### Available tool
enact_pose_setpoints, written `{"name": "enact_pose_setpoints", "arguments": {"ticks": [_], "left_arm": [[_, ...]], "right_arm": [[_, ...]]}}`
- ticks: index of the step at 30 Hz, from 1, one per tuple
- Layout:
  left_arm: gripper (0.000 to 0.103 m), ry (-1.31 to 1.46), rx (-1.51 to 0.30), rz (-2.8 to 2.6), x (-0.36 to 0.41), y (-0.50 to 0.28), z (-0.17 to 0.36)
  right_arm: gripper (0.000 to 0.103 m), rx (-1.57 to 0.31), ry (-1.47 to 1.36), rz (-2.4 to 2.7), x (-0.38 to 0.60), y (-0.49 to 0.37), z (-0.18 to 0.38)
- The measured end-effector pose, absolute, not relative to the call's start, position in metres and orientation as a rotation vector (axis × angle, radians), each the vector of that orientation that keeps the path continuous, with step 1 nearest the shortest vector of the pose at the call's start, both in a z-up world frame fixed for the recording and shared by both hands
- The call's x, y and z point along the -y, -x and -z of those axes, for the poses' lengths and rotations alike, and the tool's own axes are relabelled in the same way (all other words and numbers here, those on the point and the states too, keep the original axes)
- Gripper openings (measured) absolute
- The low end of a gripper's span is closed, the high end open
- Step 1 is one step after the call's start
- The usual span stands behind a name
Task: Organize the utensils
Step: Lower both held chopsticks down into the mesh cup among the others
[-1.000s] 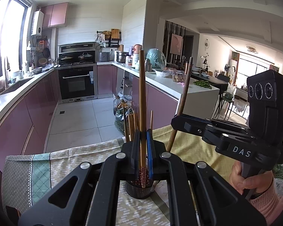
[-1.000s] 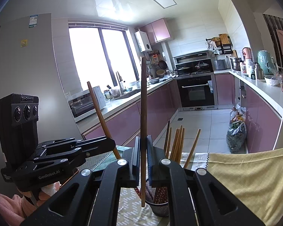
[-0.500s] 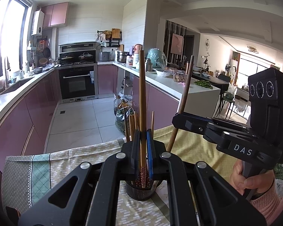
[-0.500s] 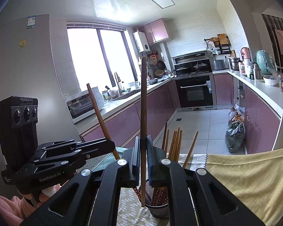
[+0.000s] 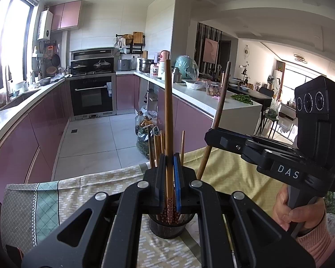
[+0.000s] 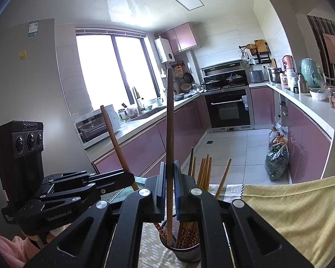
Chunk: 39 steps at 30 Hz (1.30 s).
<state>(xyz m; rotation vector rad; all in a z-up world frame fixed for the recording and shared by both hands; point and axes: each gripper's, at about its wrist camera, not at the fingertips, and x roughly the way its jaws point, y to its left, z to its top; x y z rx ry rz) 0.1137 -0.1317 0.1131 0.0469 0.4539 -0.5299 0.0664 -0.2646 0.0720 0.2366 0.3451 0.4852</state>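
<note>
Left gripper (image 5: pixel 169 174) was clamped on a light chopstick (image 5: pixel 168 116); we saw it standing near upright between the fingers, patterned lower end down inside the holder (image 5: pixel 167 229); right gripper (image 6: pixel 169 178) was clamped on a darker chopstick (image 6: pixel 170 122), also near upright, its lower end inside the same holder (image 6: pixel 187 253); in the left view the right gripper (image 5: pixel 208 135) showed from the side with its chopstick (image 5: pixel 221 111) leaning; in the right view the left gripper (image 6: pixel 131 177) showed from the side with its chopstick (image 6: pixel 116 143) leaning; we could not tell whether either tip touched the holder's bottom; the holder was a dark mesh cup standing on a patterned cloth (image 5: pixel 96 187) on the desk; more chopsticks (image 6: pixel 204 169) stood loose in it, tops fanned out past the gripper; a yellow cloth (image 6: pixel 290 212) lay to the right of the holder; a hand (image 5: pixel 294 210) in a pink sleeve (image 5: pixel 317 241) gripped the right gripper's handle; kitchen behind, with oven (image 5: pixel 91 96) and pink cabinets (image 5: pixel 17 138).
</note>
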Motion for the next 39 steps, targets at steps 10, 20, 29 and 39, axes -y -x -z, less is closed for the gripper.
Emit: {"name": "enact_pose_setpoints", "arguments": {"ticks": [10,20,29,39], "left_arm": [[0.007,-0.045,-0.458,0.530,0.132,-0.115,-0.113],[0.007,-0.045,-0.464,0.530,0.131,-0.117,-0.111],[0.007,-0.048,-0.476,0.525,0.134,-0.120,-0.108],[0.007,-0.050,-0.490,0.526,0.138,-0.122,-0.106]], "right_arm": [[0.006,-0.356,-0.241,-0.476,0.262,-0.074,-0.070],[0.006,-0.360,-0.241,-0.471,0.264,-0.075,-0.068],[0.006,-0.371,-0.246,-0.468,0.265,-0.080,-0.062],[0.006,-0.387,-0.250,-0.467,0.262,-0.086,-0.059]]}}
